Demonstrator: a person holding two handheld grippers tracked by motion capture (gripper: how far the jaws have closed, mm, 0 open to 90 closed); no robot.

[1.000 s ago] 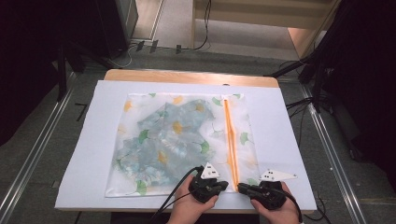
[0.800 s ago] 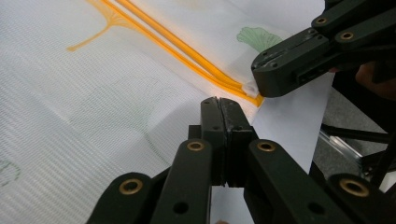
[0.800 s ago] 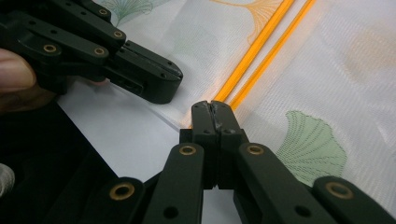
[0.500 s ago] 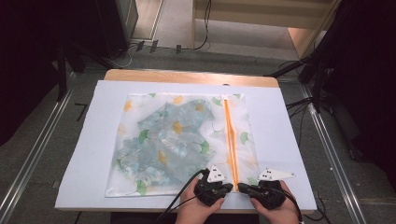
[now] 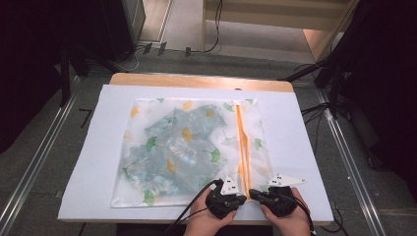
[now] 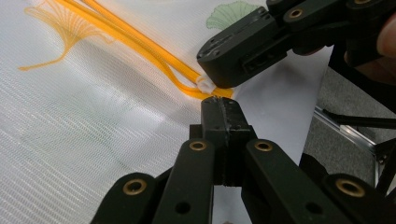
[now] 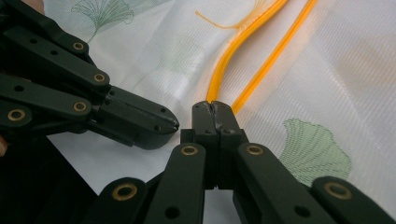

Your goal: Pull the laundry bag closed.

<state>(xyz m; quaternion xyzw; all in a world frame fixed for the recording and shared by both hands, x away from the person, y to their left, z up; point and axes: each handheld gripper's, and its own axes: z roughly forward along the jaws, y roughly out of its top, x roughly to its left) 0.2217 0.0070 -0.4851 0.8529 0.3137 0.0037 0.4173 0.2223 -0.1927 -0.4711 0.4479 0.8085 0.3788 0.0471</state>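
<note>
Zipper [image 5: 242, 142] lengthwise, away from tongs [image 5: 250, 195]

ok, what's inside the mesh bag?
Through the mesh bag, a crumpled blue-grey garment with leaf prints fills its left and middle. Its folds hide what kind it is.

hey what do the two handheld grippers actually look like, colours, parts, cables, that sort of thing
Both the left gripper and the right gripper are matte black, built from flat linkage bars pinned with brass-coloured rivets, ending in blocky black jaws. Each carries a pale grey three-cornered plate on top, and black cables trail back toward the person.
</note>
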